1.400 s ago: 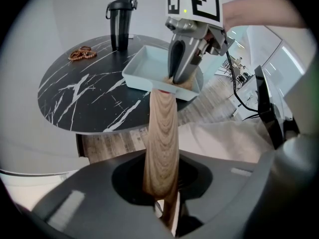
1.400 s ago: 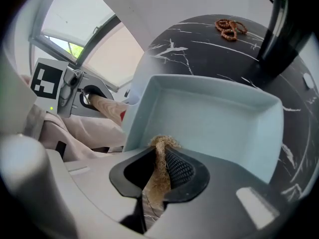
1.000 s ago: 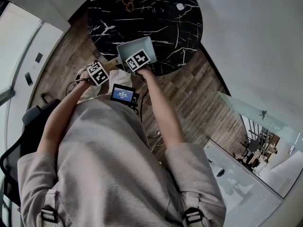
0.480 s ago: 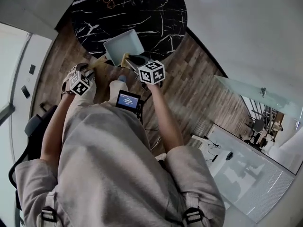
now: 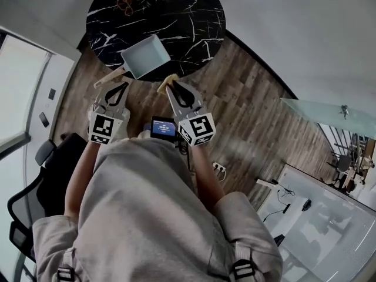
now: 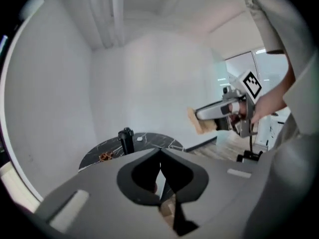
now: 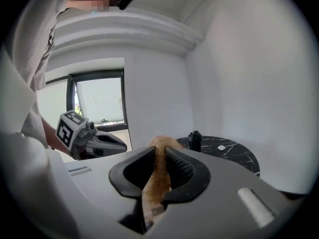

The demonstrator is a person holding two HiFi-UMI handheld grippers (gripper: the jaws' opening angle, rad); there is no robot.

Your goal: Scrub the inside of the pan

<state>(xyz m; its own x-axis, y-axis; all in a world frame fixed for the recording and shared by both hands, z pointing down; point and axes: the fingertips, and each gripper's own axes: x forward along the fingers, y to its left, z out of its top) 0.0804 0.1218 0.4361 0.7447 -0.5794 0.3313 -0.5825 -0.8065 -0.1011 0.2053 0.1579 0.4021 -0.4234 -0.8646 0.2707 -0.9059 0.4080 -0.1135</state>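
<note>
Two risks stand out. The left gripper [image 5: 121,86] has just closed its jaws fully, with nothing between them. So the pale blue-grey square pan with a wooden handle [image 5: 144,56] sits unheld near the edge of the round black marble table [image 5: 188,22], and a firm push would likely slide it. The right gripper [image 5: 170,83] has its jaws clamped on a tan fibrous scrubbing pad [image 7: 158,144] by a thin edge, which could twist loose under pressure. The pan lies ahead of and below both pairs of jaws. Its handle reaches toward the left jaws, seemingly just short of them. Its bowl sits forward and left of the right jaws.
</note>
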